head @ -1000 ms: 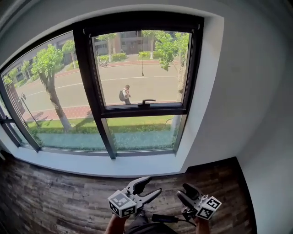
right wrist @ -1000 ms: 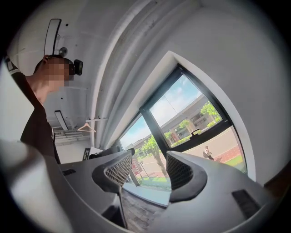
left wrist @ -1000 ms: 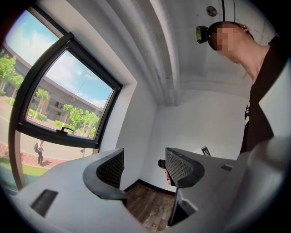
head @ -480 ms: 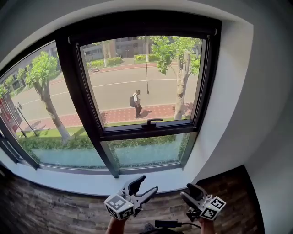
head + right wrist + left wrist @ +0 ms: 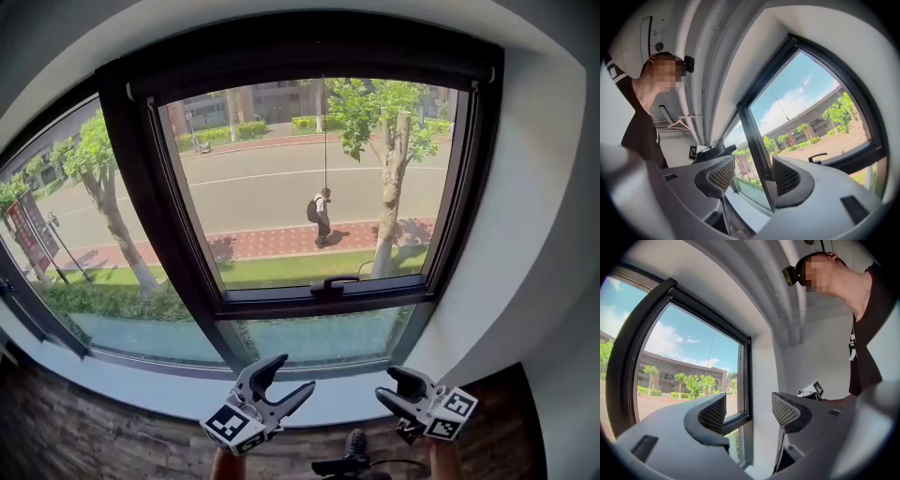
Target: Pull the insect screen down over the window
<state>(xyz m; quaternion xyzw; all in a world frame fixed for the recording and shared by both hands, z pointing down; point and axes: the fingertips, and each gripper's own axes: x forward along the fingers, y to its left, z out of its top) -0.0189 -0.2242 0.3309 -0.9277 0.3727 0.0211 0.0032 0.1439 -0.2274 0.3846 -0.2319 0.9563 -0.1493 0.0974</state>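
Insect screen cord (image 5: 325, 131) hangs high in the window (image 5: 141, 197), far above the left gripper (image 5: 292, 376) and right gripper (image 5: 392, 384). Both are open and hold nothing.

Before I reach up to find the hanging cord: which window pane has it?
The upper pane above the black handle; a thin cord hangs before it alone.

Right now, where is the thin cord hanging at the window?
In the head view the cord hangs down the middle of the right-hand pane, from the top frame, ending well above the window handle.
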